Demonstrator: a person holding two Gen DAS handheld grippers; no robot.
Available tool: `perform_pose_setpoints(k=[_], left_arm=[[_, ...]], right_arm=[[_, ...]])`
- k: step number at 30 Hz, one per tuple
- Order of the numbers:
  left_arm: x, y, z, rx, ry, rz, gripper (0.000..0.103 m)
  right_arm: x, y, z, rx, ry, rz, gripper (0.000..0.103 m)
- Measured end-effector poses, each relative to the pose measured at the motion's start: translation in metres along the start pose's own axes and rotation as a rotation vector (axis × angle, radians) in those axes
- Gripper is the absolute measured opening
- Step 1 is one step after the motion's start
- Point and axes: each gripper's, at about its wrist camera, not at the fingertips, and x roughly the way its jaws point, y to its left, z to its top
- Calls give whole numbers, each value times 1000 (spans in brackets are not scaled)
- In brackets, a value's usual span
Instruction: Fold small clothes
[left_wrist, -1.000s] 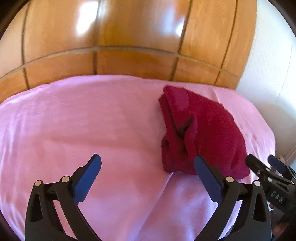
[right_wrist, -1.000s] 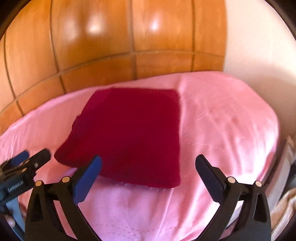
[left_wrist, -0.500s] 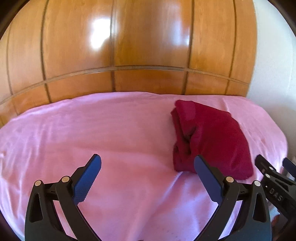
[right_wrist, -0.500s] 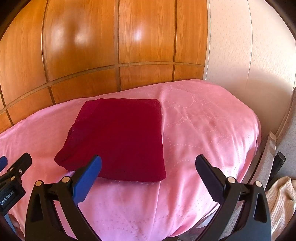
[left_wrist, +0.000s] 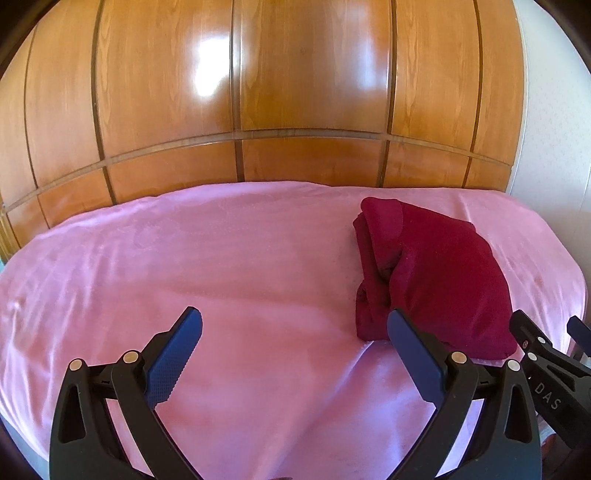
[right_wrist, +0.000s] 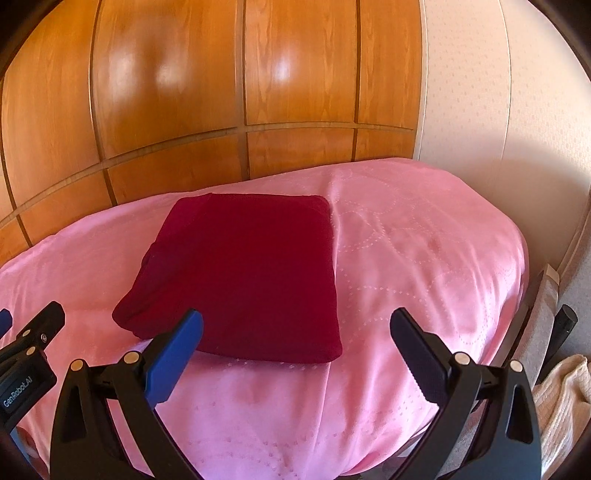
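Both grippers have withdrawn from the folded dark-red fabric garment (right_wrist: 243, 273), which now sits farther off in each view. Left gripper (left_wrist: 291, 345): jaws wide apart, nothing held, above the pink quilted bed cover (left_wrist: 184, 266). Right gripper (right_wrist: 295, 345): jaws wide apart, nothing held. Garment lies flat on the cover near the glossy wooden panel wall (right_wrist: 221, 92).
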Motion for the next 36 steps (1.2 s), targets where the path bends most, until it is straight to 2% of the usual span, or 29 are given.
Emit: perform_pose_setpoints(k=[36], left_arm=[[-3, 4, 1, -10, -5, -26, 99]], right_arm=[[-2, 11, 3, -41, -20, 39, 101]])
